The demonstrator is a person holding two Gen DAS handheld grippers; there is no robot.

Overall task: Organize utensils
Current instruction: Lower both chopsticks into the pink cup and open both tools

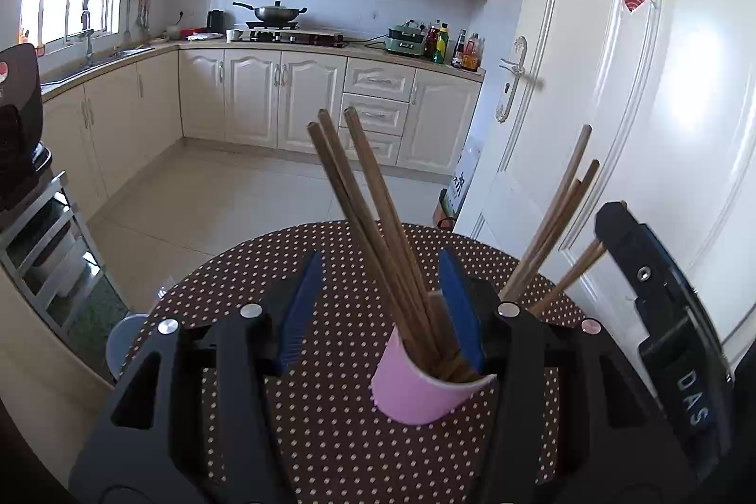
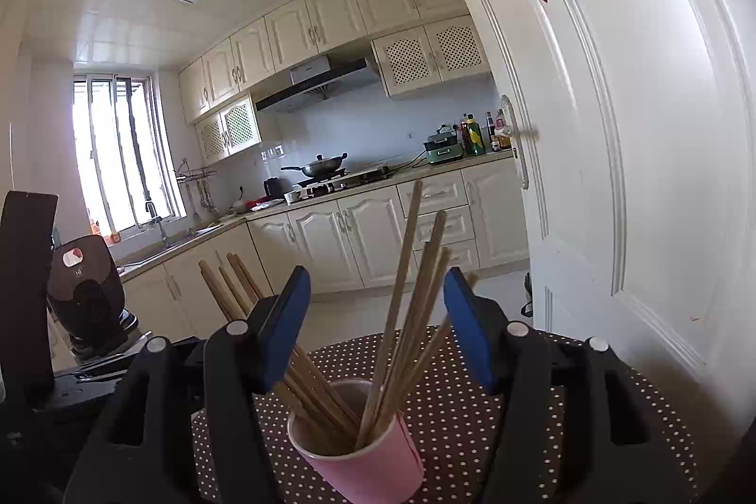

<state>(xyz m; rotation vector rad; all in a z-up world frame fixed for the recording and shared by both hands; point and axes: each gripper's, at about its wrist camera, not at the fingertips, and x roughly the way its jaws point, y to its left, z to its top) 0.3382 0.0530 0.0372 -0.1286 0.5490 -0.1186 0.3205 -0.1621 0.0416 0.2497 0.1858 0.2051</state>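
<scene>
A pink paper cup [image 1: 416,390] stands on the brown polka-dot table [image 1: 321,447] and holds two leaning bundles of wooden chopsticks. My left gripper [image 1: 378,305] is open around the left bundle [image 1: 378,230], which rests close to the right blue pad. The other bundle [image 1: 548,230] sticks up beyond that finger, near the black body of my right gripper [image 1: 661,305]. In the right wrist view the cup [image 2: 364,457] sits just below my right gripper [image 2: 378,329], which is open. The upright chopsticks [image 2: 408,315] stand free between its blue pads.
A white door [image 1: 638,102] stands close on the right of the round table [image 2: 472,390]. A metal rack [image 1: 47,258] and a dark appliance [image 1: 19,126] are at the left, with a pale blue stool [image 1: 123,343] beside the table. Kitchen cabinets line the far wall.
</scene>
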